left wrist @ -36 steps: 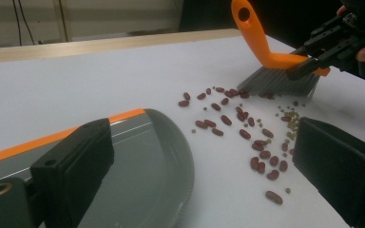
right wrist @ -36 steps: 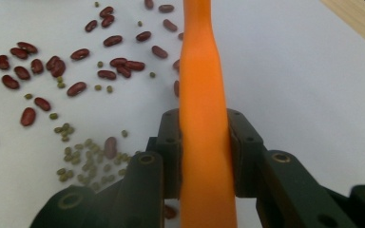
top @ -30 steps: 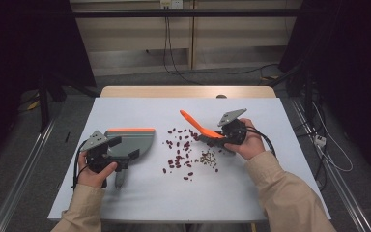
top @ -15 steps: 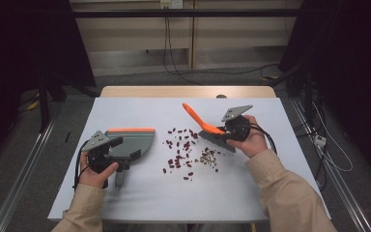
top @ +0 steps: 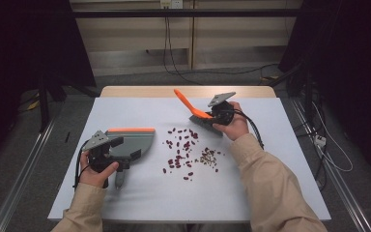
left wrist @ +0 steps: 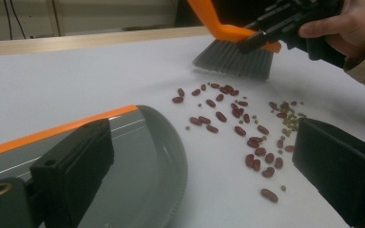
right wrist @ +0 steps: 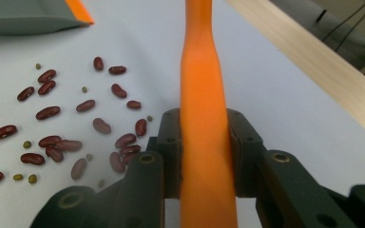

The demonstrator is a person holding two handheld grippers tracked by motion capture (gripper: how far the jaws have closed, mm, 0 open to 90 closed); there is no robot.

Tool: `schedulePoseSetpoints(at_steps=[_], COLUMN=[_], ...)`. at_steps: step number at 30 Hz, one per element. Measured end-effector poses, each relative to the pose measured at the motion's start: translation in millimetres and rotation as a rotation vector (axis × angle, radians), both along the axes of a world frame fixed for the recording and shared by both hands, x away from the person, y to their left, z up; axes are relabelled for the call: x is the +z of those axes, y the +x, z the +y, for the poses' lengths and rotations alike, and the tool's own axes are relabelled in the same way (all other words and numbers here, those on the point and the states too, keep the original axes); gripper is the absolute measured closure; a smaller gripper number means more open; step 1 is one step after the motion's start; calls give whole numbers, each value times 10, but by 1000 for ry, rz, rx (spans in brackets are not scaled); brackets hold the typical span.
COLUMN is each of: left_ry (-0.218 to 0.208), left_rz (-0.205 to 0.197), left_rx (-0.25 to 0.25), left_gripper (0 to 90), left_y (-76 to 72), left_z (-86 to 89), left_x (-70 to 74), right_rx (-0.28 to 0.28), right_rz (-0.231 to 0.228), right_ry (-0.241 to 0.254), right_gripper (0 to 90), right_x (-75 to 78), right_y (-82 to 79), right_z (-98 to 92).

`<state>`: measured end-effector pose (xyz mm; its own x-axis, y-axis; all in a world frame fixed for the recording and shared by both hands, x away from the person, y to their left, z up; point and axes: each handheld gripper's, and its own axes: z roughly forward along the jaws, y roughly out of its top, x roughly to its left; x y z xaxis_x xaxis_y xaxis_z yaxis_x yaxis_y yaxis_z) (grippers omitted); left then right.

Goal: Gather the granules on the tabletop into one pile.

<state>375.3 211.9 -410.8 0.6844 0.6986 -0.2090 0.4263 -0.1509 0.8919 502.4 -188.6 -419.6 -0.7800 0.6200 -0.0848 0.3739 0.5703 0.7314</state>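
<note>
With my right gripper (top: 211,117) pinching the brush (top: 200,117) just beyond the beans (top: 187,151), I next sweep them toward the dustpan (top: 134,142) pinched in my left gripper (top: 121,155).

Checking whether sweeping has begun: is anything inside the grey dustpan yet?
The dustpan looks bare inside; the beans lie on the table. The left gripper's finger covers part of its floor.

Pale table (top: 280,193) with wooden far edge (top: 140,91).
</note>
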Motion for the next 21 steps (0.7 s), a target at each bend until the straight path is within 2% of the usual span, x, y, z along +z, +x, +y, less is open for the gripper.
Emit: schedulePoseSetpoints(at_steps=[2,7,12,21], left_ry=[-2,8,0,6], left_rz=[0,3,2,2], left_rx=[3,7,10,11], left_gripper=[63,63,63,63], left_y=[-1,-13,-24,-19], left_z=[9,22,16,20], left_x=[3,4,7,3], right_rx=[23,90,153,205], right_rz=[15,21,28,41], right_ry=[13,-27,-53,-50], right_gripper=[712,711,710,711], right_x=[-36,-17,9,41], right_y=[9,-89,-219,-460], right_z=[61,104,120,99])
